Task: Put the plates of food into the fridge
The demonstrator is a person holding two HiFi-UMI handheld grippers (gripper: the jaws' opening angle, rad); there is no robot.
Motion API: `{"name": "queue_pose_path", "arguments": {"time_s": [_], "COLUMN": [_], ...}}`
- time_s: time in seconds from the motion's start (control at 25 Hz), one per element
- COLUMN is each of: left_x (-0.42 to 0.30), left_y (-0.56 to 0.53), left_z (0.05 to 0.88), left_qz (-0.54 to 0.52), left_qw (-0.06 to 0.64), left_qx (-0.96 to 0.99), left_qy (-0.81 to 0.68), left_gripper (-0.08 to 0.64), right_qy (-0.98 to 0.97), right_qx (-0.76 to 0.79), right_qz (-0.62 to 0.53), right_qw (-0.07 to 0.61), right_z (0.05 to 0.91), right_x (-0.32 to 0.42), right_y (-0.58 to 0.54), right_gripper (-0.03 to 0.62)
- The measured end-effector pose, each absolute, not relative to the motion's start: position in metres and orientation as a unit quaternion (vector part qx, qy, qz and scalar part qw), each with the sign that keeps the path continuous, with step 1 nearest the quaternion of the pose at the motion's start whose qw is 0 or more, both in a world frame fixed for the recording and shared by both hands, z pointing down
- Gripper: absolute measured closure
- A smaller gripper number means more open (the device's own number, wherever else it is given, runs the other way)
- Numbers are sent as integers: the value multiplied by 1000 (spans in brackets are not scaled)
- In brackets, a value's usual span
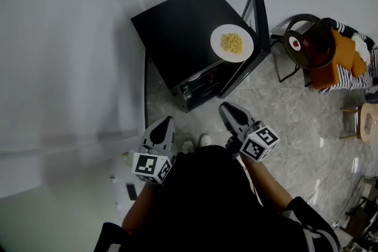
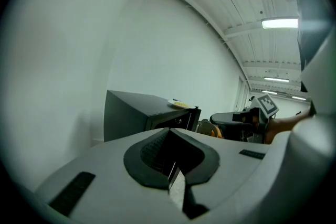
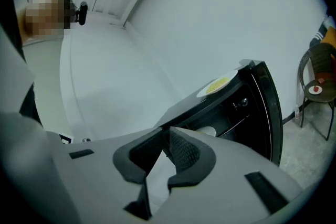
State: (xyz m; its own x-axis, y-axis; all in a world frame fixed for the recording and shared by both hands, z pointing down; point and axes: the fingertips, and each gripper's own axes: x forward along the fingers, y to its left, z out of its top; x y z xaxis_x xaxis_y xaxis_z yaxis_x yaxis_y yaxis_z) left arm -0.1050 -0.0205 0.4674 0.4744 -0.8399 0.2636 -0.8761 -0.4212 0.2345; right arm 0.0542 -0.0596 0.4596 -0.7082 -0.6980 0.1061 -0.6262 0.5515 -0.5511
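A white plate of yellow food [image 1: 231,42] rests on top of the small black fridge [image 1: 177,32], near its front right corner. The fridge door [image 1: 258,15] stands wide open. From the right gripper view the plate [image 3: 218,84] sits above the open compartment, where a pale round thing [image 3: 208,131] lies on a shelf. A second small plate with red food [image 1: 295,43] sits on a round dark stand to the right. My left gripper [image 1: 167,120] and right gripper [image 1: 224,106] hover in front of the fridge, both with jaws together and holding nothing.
A chair with orange cushions and striped cloth [image 1: 348,56] stands behind the dark stand. A wooden stool [image 1: 369,118] is at the far right. A white wall [image 1: 71,38] runs along the fridge's left. The person's shoes [image 1: 198,141] are on the tiled floor.
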Motion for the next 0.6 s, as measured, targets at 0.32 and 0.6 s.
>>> {"name": "queue_pose_path", "arguments": {"time_s": [0.32, 0.6], "left_x": [-95, -94], "left_y": [-25, -27], "left_z": [459, 458], "left_qz": [30, 30], "left_qw": [161, 162], "left_qx": [850, 849], "left_qy": [-500, -501], "left_gripper": [537, 537], "right_qy": [876, 873], "right_qx": [-376, -380], "right_qz": [-294, -294], "right_qw": [76, 83], "right_z": [455, 448], "right_x": [58, 68], "right_y": [-52, -50], "right_gripper": [534, 534]}}
